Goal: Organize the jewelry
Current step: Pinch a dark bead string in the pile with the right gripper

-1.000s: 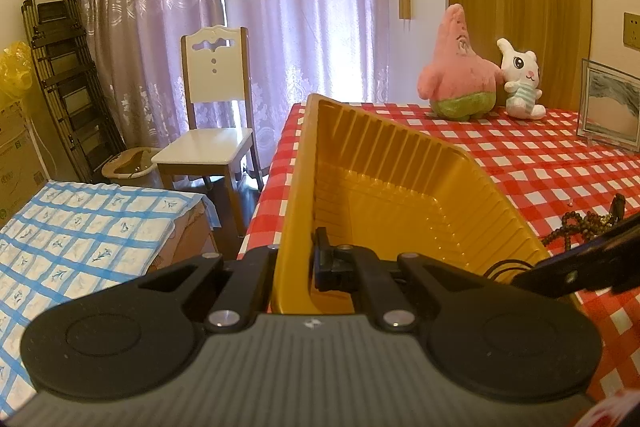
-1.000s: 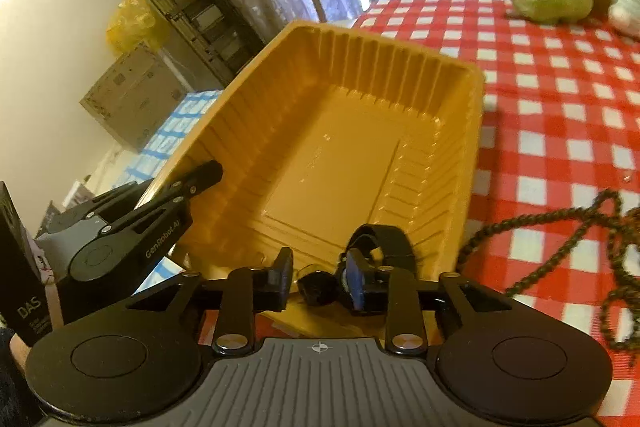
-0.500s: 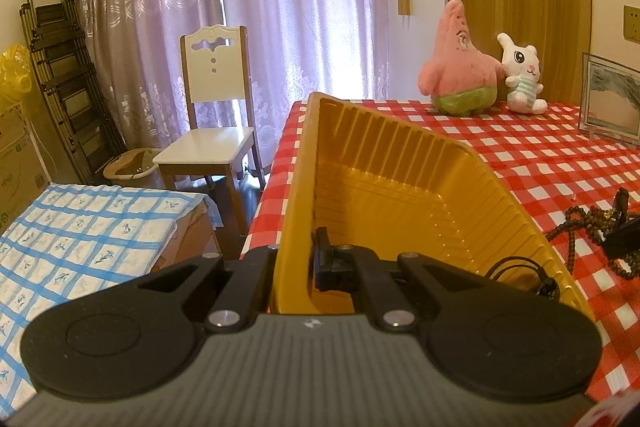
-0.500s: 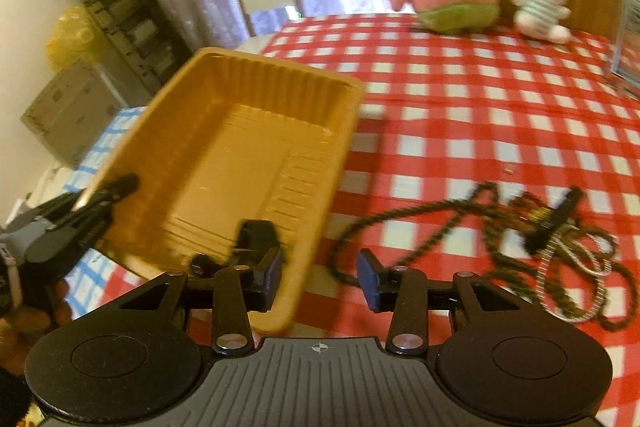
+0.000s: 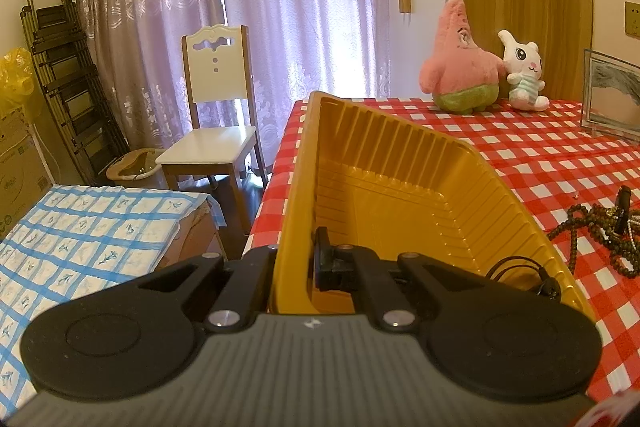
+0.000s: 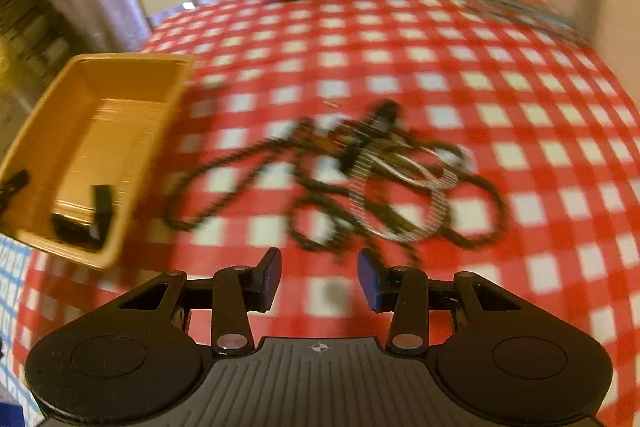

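Red-and-white check cloth covers the table (image 6: 500, 75), and I have the yellow tray (image 5: 400, 171) at its left edge, close to the near corner, with part of the tray hanging out past the cloth. My left tool (image 5: 294, 263) is clamped tight on the tray's near wall, one finger outside and one inside. A black bracelet (image 6: 86, 223) already lies in the tray's near end.

My right tool (image 6: 318, 273) has just been opening; its jaws stand partly apart with nothing between them, above the near edge of the table. Just beyond it lies the tangle of necklaces (image 6: 360, 167): dark bead strands looped through a pale silvery one, with a black clip on top, near the middle of the table and just right of the tray.

My worry is the tangle. If I pinch one strand, I judge the rest will drag along and snag, or slip out on the way to the tray. The right view is blurred, so I could close on cloth instead of beads. The tray wall looks thin and ribbed; with part of it off the table, a knock from my right tool or a slackened left grip could tip it and spill the bracelet.
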`<state>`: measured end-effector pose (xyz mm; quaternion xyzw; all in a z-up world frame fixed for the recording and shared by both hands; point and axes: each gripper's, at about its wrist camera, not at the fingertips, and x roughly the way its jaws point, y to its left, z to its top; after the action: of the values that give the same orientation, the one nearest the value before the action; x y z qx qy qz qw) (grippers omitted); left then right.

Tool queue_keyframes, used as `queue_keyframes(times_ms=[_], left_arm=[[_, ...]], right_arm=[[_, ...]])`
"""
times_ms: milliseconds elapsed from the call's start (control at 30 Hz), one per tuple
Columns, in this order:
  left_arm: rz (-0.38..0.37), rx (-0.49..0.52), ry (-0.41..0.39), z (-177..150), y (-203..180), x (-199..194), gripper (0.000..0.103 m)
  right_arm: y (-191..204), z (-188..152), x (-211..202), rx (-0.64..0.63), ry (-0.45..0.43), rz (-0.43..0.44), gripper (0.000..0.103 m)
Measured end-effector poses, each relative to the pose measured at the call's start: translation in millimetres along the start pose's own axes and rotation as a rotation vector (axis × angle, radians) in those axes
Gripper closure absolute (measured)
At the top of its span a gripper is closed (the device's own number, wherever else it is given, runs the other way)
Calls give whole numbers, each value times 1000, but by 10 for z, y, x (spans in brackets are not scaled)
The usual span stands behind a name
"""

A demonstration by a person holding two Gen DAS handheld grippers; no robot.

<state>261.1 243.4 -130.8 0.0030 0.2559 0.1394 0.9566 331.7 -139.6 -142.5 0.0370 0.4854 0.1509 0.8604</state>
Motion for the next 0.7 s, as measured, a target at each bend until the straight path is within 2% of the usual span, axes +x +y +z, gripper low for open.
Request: queue_keyframes(times_ms=[167,300,433,700], left_arm=[[2,6,0,-13,17,-10,99],[7,8,3,-18,19,-8,99],[9,8,5,-21,22,-8,99],[18,7,8,-20,23,-22,99]], right_arm=[[-344,-36,-83,55,-17,-45,60],[-468,-13,-125,51,-44,-40,61],[-431,10,-69,-4,-48,-14,61],[-96,-35,205,-167,-19,54,61]])
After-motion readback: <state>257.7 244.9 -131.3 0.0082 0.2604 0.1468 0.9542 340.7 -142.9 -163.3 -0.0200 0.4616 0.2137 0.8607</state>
